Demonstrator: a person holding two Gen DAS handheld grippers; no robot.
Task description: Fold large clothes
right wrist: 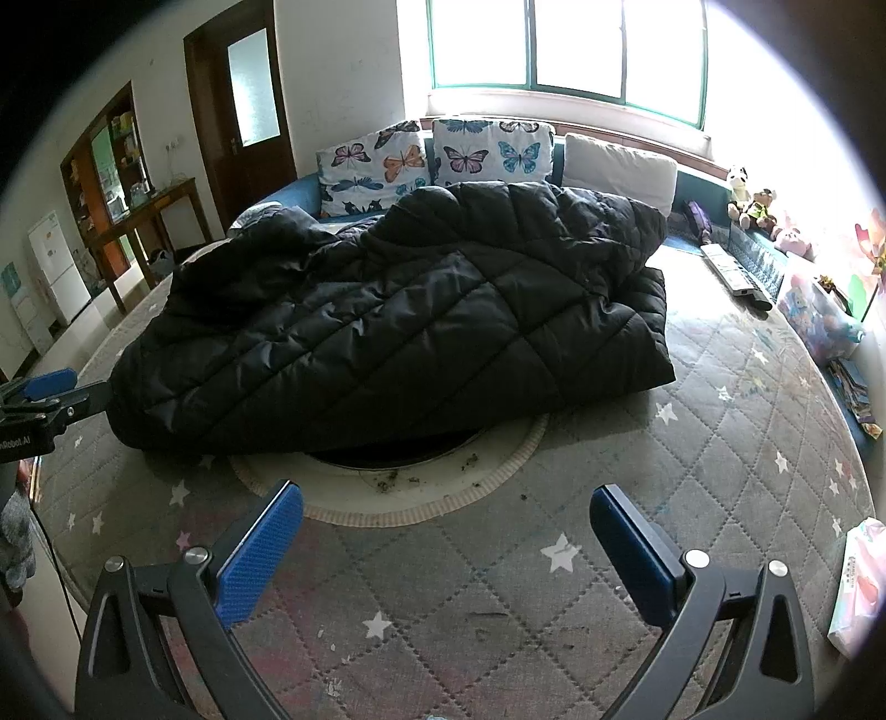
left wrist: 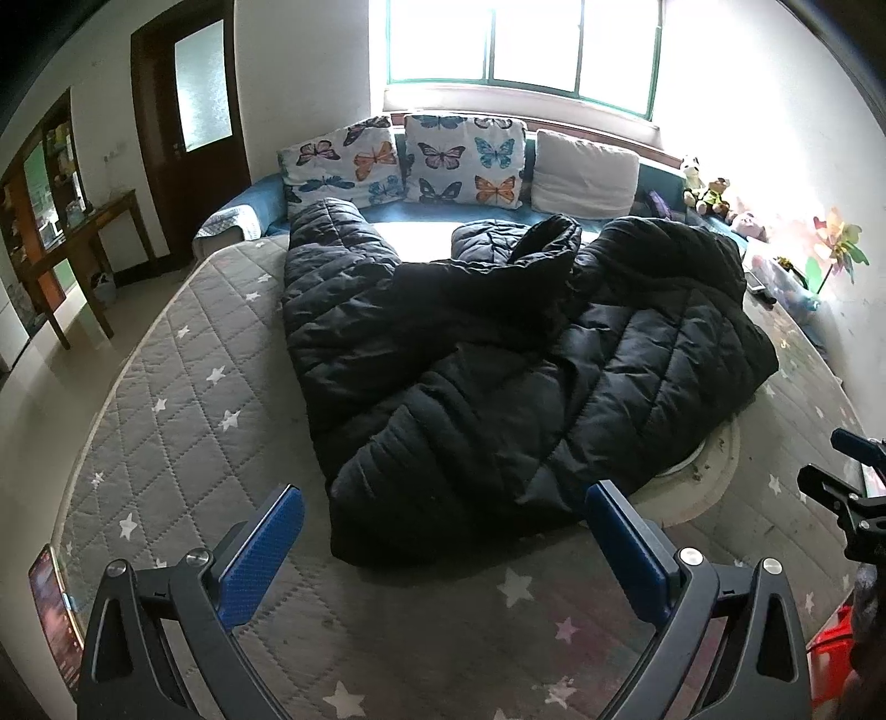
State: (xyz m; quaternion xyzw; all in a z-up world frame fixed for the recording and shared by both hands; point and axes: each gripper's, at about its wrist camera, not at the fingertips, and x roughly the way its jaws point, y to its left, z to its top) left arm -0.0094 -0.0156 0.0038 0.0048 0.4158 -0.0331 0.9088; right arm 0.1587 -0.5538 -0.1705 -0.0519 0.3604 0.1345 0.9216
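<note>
Black quilted puffer coat (left wrist: pixel 498 354) lies crumpled on the grey star-print mattress (left wrist: pixel 183 399), filling the centre of the left wrist view; diamond stitching all over, shiny fabric, thick and puffy; one sleeve (left wrist: pixel 332 266) runs up toward 11 o'clock, the hood or collar (left wrist: pixel 545 243) stands bunched at 12 o'clock, the body sags in folds toward 6 o'clock; not laid flat, no neat fold visible; in the right wrist view the coat (right wrist: pixel 398 327) is a broad heap from 9 to 2 o'clock, its near hem draped over a round pale ring (right wrist: pixel 498 471) set in the mattress; left tool (left wrist: pixel 443 565) spread fully wide, blue pads (left wrist: pixel 260 559) apart, nothing between them, coat hem just ahead at 12 o'clock, no contact; right tool (right wrist: pixel 446 559) likewise spread fully wide and empty, over bare mattress, coat further off at 12 o'clock; the right tool's body shows at 3 o'clock in the left wrist view; butterfly cushions (left wrist: pixel 410 158) and a white pillow (left wrist: pixel 587 174) behind the coat at 12 o'clock, under a bright window (left wrist: pixel 520 44); plush toys (left wrist: pixel 706 188) at 2 o'clock
</note>
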